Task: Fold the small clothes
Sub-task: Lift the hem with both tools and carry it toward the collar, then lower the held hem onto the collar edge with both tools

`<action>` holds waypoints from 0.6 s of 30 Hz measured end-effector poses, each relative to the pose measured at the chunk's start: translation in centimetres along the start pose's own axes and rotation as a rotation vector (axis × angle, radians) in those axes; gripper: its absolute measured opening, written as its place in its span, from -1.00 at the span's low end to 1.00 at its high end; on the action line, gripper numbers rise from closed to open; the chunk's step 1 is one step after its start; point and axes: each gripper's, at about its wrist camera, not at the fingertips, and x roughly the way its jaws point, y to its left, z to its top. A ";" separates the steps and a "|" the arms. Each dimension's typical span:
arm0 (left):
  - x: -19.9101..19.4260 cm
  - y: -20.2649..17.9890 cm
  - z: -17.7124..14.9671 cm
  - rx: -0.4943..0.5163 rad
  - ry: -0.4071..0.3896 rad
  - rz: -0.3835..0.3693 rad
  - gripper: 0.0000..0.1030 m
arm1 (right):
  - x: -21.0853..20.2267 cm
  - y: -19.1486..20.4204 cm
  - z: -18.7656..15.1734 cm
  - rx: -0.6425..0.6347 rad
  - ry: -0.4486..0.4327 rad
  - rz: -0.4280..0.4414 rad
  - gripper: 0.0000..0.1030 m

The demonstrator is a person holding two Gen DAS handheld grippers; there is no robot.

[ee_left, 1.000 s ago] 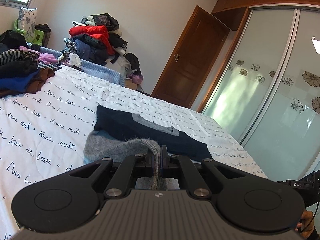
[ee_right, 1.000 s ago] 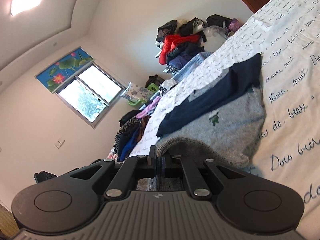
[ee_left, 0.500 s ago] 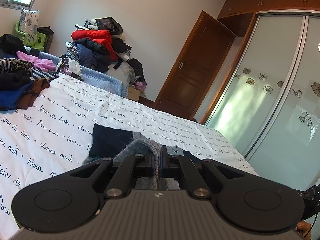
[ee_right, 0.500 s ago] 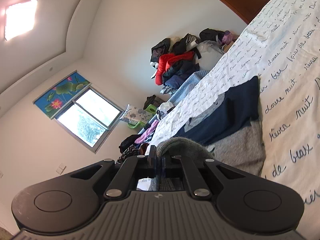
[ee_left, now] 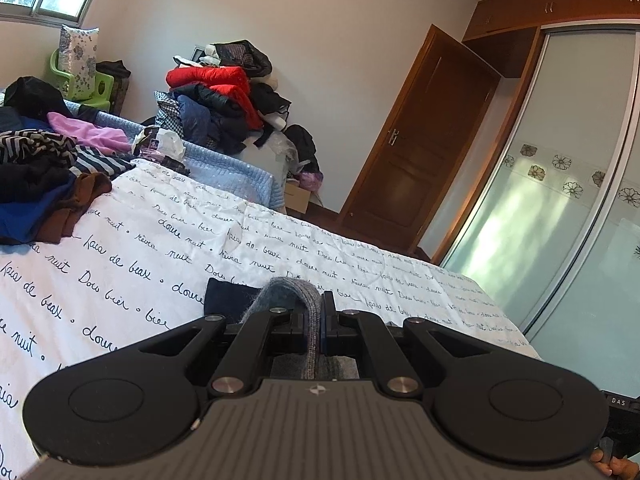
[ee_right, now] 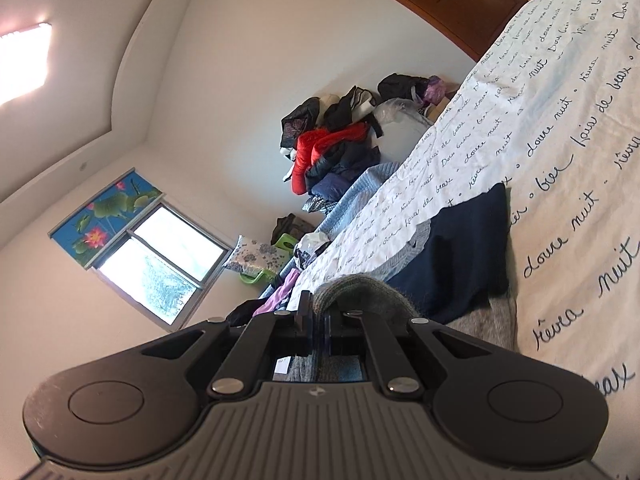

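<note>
A small grey and navy sweater (ee_right: 452,264) lies on the white bedsheet with black script (ee_right: 568,128). My left gripper (ee_left: 320,320) is shut on a grey hem of the sweater (ee_left: 296,292), which drapes over the fingers; a navy part (ee_left: 228,300) shows just beyond. My right gripper (ee_right: 318,320) is shut on another grey fold of the sweater (ee_right: 360,292), lifted over the navy panel. Most of the garment is hidden under the gripper bodies.
A heap of unfolded clothes (ee_left: 44,176) lies on the bed's left side. A pile of jackets (ee_left: 224,96) stands against the far wall. A wooden door (ee_left: 420,152) and glass wardrobe doors (ee_left: 560,200) are to the right.
Both grippers have carried the grey hem forward over the navy part of the sweater. Less of the garment shows ahead of the left gripper now.
</note>
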 end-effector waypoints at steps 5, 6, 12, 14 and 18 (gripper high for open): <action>1.9 0.4 1.0 -0.001 0.000 0.020 -0.89 | 1.8 -0.5 1.0 0.001 -0.021 -0.018 -0.90; 2.3 0.4 1.2 0.000 0.000 0.022 -0.89 | 2.1 -0.6 1.2 0.000 -0.025 -0.023 -0.90; 4.8 0.8 2.1 -0.001 0.009 0.046 -0.89 | 3.9 -1.5 2.3 0.021 -0.043 -0.048 -0.90; 5.6 0.9 2.4 -0.003 0.014 0.053 -0.89 | 4.5 -2.0 2.7 0.033 -0.048 -0.052 -0.89; 7.3 1.2 2.7 -0.006 0.026 0.065 -0.89 | 5.6 -2.7 3.5 0.048 -0.062 -0.067 -0.90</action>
